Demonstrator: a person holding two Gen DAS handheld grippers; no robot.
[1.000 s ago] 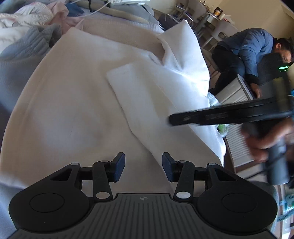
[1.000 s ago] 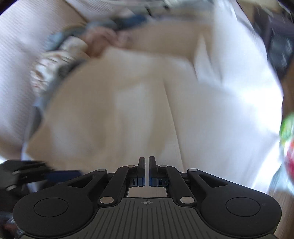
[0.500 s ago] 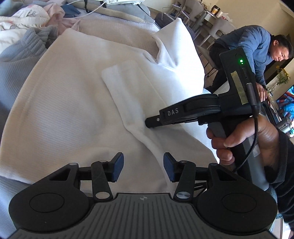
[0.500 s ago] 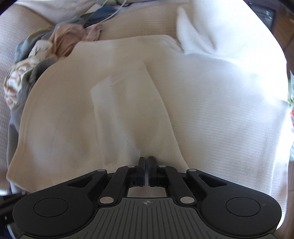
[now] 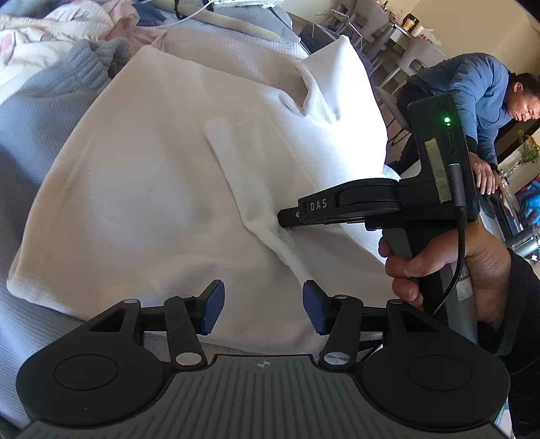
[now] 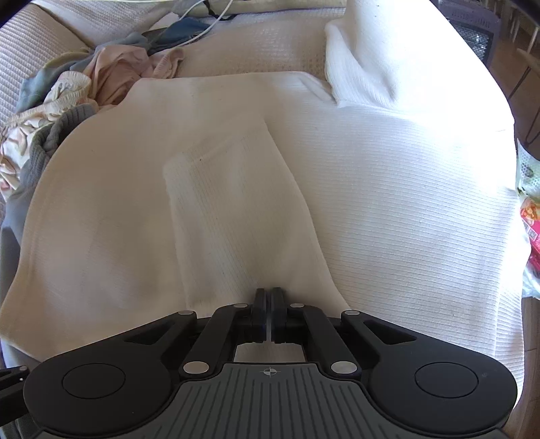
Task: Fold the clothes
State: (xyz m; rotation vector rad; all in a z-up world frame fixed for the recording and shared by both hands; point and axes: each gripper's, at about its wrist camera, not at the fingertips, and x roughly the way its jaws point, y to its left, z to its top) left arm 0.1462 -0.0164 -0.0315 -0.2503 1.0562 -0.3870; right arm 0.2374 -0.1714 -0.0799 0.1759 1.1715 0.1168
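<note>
The right tool (image 5: 281,216) points down at the white top (image 5: 141,189) and its two fingers are pressed tight together on a fold of the cloth, near the bottom of the folded-in sleeve (image 6: 229,209). A hand (image 5: 435,266) in a dark sleeve grips the handle from below, and a small green light glows on the black box above it. The left tool (image 5: 263,305) hangs just over the near edge of the white top, tipped down, and its blue fingers (image 5: 212,305) are opening with nothing between them. The white top lies spread flat across the bed (image 6: 253,50), with one sleeve laid over its middle and the other sleeve (image 6: 381,60) bunched up at the far corner. From the right tool's own view, its closed tips hide the bit of cloth they pinch. A messy pile of other clothes (image 6: 60,101), grey, pink and flowery, sits at the far left, partly tucked under the white top's edge. A white cable (image 6: 202,23) runs across the bed behind it. Far back, a person in a blue jacket (image 5: 472,94) bends over something I can't make out.
</note>
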